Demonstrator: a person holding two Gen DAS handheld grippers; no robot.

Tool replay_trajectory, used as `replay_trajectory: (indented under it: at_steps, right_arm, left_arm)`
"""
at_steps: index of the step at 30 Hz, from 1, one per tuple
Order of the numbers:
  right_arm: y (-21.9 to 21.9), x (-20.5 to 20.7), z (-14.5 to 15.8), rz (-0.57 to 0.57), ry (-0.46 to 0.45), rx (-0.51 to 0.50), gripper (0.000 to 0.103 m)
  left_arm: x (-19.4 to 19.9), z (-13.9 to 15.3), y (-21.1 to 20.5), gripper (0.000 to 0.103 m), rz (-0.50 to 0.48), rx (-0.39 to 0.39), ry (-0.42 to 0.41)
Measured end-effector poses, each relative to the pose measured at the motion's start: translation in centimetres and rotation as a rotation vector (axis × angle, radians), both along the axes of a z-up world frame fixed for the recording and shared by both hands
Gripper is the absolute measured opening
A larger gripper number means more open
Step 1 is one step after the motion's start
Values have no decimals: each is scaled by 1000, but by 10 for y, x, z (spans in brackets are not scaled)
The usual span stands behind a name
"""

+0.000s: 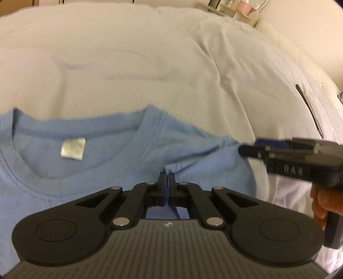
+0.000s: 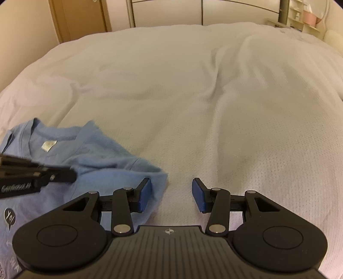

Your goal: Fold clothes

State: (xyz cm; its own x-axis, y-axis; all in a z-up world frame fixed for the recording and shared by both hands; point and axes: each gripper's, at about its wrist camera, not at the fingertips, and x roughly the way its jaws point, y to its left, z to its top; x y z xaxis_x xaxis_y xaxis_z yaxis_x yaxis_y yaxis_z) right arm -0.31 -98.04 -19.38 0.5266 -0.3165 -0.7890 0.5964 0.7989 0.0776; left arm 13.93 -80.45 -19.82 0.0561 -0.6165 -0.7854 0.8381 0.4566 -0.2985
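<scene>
A light blue T-shirt [image 1: 120, 158] lies on the white bed, its round collar and white neck label [image 1: 72, 148] facing up. My left gripper [image 1: 168, 175] is shut on a small pinch of the shirt's shoulder fabric. The right wrist view shows the shirt [image 2: 96, 158] at lower left, with a dark speech-bubble print near the frame edge. My right gripper [image 2: 172, 194] stands open, its blue pads wide apart; its left pad [image 2: 145, 194] hangs over the shirt's right edge, the other over bare bedspread. Nothing is between them. The left gripper [image 2: 68, 175] comes in from the left.
The white bedspread [image 2: 214, 103] stretches far ahead with soft creases. A thin dark strip [image 1: 308, 109] lies on it to the right. A cream quilted headboard [image 1: 289, 51] and shelves with a pink box [image 2: 308, 17] are at far right. A hand [image 1: 321, 201] holds the right gripper's handle.
</scene>
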Motion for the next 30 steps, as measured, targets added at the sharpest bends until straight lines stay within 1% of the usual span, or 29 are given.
replay_trajectory:
  at_steps: [2, 5, 6, 7, 10, 12, 14, 17, 20, 21, 24, 28, 30]
  right_arm:
    - [-2, 1, 2, -1, -13, -8, 45]
    - [-4, 8, 0, 18, 4, -32, 45]
    - [-5, 10, 0, 21, 11, -46, 45]
    - [-6, 10, 3, 12, 8, -58, 45]
    - [-1, 1, 17, -5, -23, -62, 45]
    - [7, -7, 25, 0, -32, -54, 45]
    - [28, -21, 30, 33, -27, -23, 46]
    - [68, -43, 35, 95, -12, 33, 46]
    - [126, -68, 33, 169, 24, 97, 46]
    - [146, -77, 32, 195, 40, 115, 46]
    - [202, -102, 29, 249, 96, 124, 46]
    - [255, -129, 30, 210, 140, 136, 46]
    - [278, -140, 28, 168, 178, 135, 46]
  left_arm:
    - [1, -1, 1, 0, -4, 0, 2]
    - [5, 6, 16, 0, 24, -6, 4]
    - [7, 9, 21, 2, 33, -8, 5]
    - [8, 12, 26, 4, 43, -10, 6]
    - [12, 19, 41, 6, 72, -16, 9]
    - [9, 26, 65, 9, 91, 3, 7]
    - [-4, 31, 99, 11, 83, 44, -8]
    - [-25, 39, 149, 12, 69, 107, -32]
    - [-45, 47, 199, 13, 55, 170, -55]
    - [-52, 49, 216, 15, 50, 191, -63]
    - [-73, 56, 257, 21, -14, 237, -100]
    - [-89, 60, 307, 21, -97, 267, -121]
    - [-91, 59, 333, 21, -128, 260, -113]
